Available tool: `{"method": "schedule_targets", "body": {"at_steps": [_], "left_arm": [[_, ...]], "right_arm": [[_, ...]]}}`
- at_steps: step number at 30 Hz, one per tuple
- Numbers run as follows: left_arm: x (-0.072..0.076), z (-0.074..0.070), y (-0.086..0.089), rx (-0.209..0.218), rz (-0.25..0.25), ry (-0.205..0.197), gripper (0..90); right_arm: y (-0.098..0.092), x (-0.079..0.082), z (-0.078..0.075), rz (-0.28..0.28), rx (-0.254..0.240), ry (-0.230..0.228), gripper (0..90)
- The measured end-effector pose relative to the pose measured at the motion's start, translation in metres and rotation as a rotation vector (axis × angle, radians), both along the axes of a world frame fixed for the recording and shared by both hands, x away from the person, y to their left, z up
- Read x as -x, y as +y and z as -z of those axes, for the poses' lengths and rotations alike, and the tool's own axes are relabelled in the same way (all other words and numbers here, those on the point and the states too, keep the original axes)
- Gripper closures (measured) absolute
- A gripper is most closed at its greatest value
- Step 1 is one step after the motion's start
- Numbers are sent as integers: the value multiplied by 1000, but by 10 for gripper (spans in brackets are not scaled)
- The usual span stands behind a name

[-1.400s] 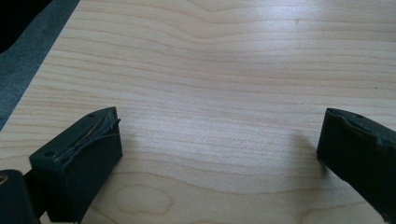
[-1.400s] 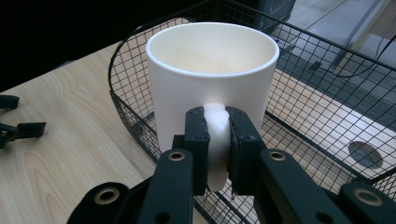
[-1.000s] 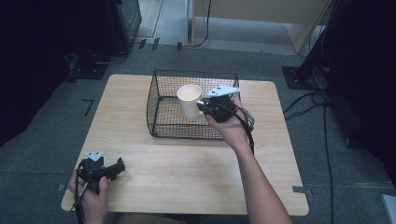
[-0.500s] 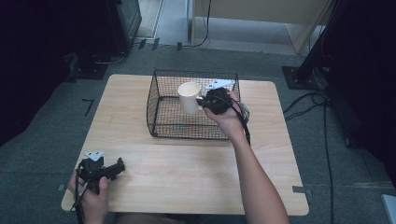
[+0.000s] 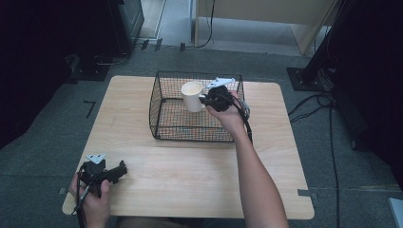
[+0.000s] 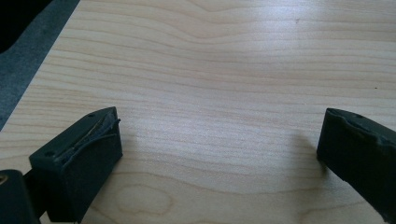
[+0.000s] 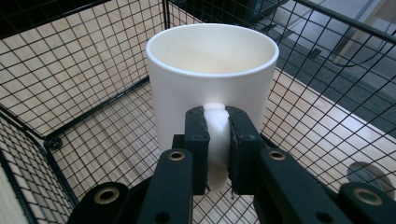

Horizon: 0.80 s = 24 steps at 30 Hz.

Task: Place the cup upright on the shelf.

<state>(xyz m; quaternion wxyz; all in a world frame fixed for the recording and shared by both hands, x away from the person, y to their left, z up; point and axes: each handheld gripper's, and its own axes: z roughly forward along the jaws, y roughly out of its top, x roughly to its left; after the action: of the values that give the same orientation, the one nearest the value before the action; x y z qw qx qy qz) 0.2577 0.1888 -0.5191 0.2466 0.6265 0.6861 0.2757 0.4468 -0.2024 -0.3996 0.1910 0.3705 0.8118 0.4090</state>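
At centre frame, the right tool (image 7: pixel 217 149) clamps the handle of a white mug (image 5: pixel 192 96), holding it upright, apparently clear of the floor of the wire basket (image 5: pixel 164 121), while the left tool (image 5: pixel 102 172) rests wide open and empty on the table (image 5: pixel 190 175) at lower left.

I count one white mug (image 5: pixel 192 96), one black wire basket (image 5: pixel 164 107), one wooden tabletop (image 5: pixel 190 171), and my two grippers, left (image 5: pixel 119 170) and right (image 5: pixel 205 99).
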Motion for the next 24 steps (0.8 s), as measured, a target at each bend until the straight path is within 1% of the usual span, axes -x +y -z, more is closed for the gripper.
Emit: {"method": "schedule_targets", "body": {"at_steps": [1,3,4,6,7,8,9,12,13,15,17,18,19,20,22,23,24], "left_arm": [[0,0,0,0,0,-1,1],[0,0,0,0,0,0,1],[0,0,0,0,0,-1,1],[0,0,0,0,0,-1,1],[0,0,0,0,0,0,1],[0,0,0,0,0,0,1],[0,0,0,0,0,-1,1],[0,0,0,0,0,-1,1],[0,0,0,0,0,-1,1],[0,0,0,0,0,-1,1],[0,0,0,0,0,-1,1],[0,0,0,0,0,-1,1],[0,0,0,0,0,-1,1],[0,0,0,0,0,0,1],[0,0,0,0,1,0,1],[0,0,0,0,1,0,1],[0,0,0,0,3,0,1]], "right_arm": [[-1,-3,4,-6,-3,11,809],[-1,-5,6,-10,-1,17,809],[0,-6,9,-16,14,22,809],[1,-7,11,-17,21,22,809],[2,-9,14,-29,39,17,809],[2,-9,14,-29,39,17,809],[2,-10,17,-37,53,13,808],[3,-11,20,-35,58,24,809],[3,-11,20,-35,58,24,809],[3,-13,23,-43,58,43,808],[3,-13,24,-47,58,48,808],[3,-14,25,-60,70,53,808],[3,-14,25,-60,70,53,808],[4,-14,25,-66,86,65,807],[5,-14,25,-71,104,72,807],[5,-14,25,-71,104,72,807],[5,-14,25,-66,96,84,805]]}}
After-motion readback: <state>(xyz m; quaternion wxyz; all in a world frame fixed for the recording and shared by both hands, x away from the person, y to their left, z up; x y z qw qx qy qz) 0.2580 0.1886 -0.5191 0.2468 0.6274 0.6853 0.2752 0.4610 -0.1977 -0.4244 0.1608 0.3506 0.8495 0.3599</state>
